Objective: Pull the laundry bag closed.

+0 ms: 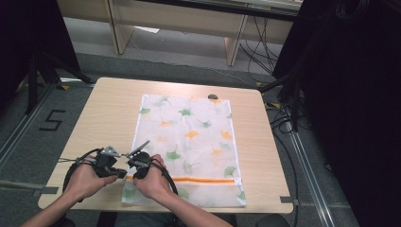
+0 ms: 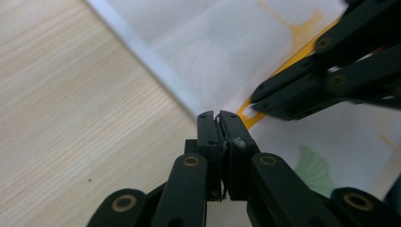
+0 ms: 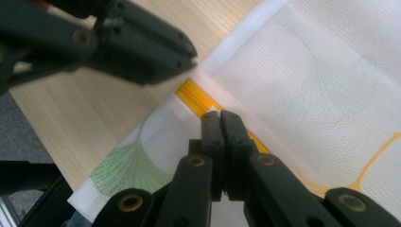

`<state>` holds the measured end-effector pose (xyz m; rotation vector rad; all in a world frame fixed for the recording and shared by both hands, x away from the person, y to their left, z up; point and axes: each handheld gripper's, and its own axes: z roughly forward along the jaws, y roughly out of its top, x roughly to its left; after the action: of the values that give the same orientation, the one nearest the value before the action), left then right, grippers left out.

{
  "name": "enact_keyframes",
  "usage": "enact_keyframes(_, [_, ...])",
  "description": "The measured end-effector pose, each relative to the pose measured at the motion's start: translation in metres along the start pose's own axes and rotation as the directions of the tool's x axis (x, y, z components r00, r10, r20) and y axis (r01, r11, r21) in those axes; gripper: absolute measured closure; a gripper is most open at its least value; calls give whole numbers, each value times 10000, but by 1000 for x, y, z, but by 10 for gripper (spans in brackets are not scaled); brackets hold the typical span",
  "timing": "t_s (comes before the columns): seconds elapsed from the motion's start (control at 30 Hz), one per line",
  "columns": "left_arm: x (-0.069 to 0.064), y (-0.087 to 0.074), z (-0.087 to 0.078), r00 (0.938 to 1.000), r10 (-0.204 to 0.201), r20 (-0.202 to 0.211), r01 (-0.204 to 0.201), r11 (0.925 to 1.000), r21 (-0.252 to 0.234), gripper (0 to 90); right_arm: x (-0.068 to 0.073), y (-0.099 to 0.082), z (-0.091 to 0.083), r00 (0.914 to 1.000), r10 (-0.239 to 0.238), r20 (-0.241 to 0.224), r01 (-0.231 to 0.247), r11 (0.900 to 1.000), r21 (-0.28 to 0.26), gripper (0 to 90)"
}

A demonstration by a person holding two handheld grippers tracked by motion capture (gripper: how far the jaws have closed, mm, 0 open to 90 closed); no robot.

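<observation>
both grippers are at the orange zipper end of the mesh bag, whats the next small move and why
Probably slide the right gripper along the orange zipper, away from the left gripper. Both are shut at the zipper's left end on the mesh bag, seemingly on the pull and the bag's edge.

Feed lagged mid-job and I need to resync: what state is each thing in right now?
White mesh laundry bag with leaf print: flat on the table, zipper end nearest the person.
Orange zipper: appears closed.
Left hand-held gripper: shut at the bag's edge.
Right hand-held gripper: shut over the zipper's end.
</observation>
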<state>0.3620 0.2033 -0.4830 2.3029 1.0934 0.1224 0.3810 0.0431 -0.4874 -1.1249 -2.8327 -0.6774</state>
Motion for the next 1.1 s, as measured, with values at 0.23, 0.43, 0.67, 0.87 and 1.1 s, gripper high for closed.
enact_keyframes(0.23, [-9,2,9,9930,1165,205,-1170,9929,221,824,-1,0,0,9994,235,-235,-234,9997,15,900])
enact_keyframes(0.43, [-8,0,12,9863,1618,327,-1627,9863,283,828,-2,-2,0,9988,361,-329,-357,9993,128,900])
enact_keyframes(0.67, [-8,0,14,9862,1630,291,-1643,9852,487,843,-7,-3,0,9984,331,-466,-331,9995,7,900])
enact_keyframes(0.87, [-11,0,15,9871,1596,106,-1599,9855,567,859,-9,-2,-3,9979,468,-450,-465,9989,68,900])
enact_keyframes(1.1, [-15,1,15,9906,1353,-212,-1335,9885,707,875,-9,-2,-4,9961,642,-605,-637,9979,100,900])
